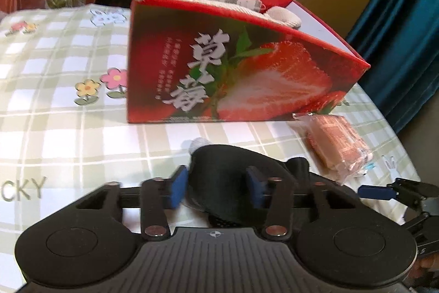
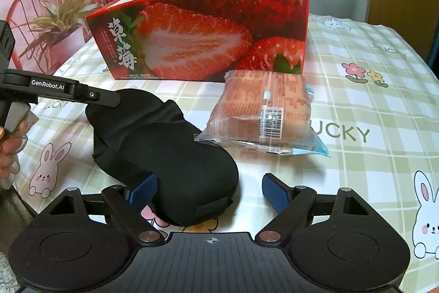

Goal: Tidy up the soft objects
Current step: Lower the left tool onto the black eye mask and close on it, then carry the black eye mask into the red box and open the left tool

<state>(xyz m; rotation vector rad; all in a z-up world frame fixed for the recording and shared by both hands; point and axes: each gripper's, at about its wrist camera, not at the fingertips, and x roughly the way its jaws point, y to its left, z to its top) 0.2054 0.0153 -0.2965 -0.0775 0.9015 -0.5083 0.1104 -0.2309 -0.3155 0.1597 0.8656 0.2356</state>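
- Black padded fabric eye mask (image 2: 164,155): long axis running from left gripper (image 1: 216,187), pads closed on one end, to right gripper (image 2: 210,192).
- Right gripper: jaws wide, straddling the other end, gripping nothing.
- Red strawberry-printed cardboard box (image 2: 205,37): beyond, mid-table.

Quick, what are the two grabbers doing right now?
Left gripper: closed on one end of the black sleep mask.
Right gripper: open, one pad beside the mask's other end, holding nothing.
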